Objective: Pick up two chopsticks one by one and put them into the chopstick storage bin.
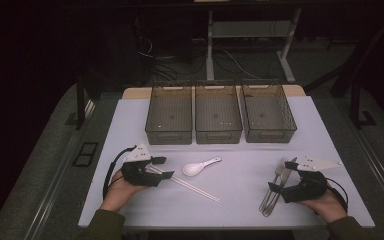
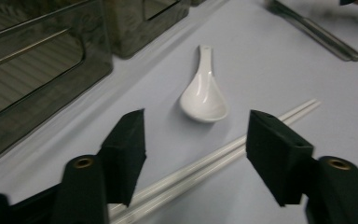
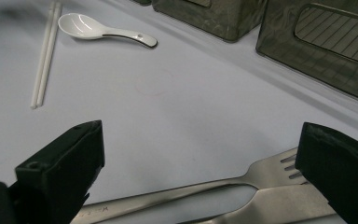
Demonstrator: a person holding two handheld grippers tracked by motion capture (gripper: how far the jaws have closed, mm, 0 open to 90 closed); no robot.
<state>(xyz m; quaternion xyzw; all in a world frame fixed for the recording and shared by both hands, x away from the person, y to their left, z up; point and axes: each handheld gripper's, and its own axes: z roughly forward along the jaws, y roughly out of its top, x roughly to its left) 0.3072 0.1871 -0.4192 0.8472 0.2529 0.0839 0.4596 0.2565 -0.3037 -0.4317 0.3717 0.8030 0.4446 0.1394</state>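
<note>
Left gripper (image 2: 193, 144) spread over the chopsticks (image 2: 214, 156), near left on the worktop (image 1: 240, 195); right gripper (image 3: 200, 172) spread wide over fork (image 3: 214, 184) and knife (image 3: 279, 203), near right. Neither is pinching anything.

Risks we see: the chopsticks are thin and lie side by side, so one may roll out of the pinch; fork and knife touch, so we may grab both.

The three bins (image 1: 218, 120) at the far edge look empty. Spoon (image 2: 204, 95) lies between the grippers.
</note>
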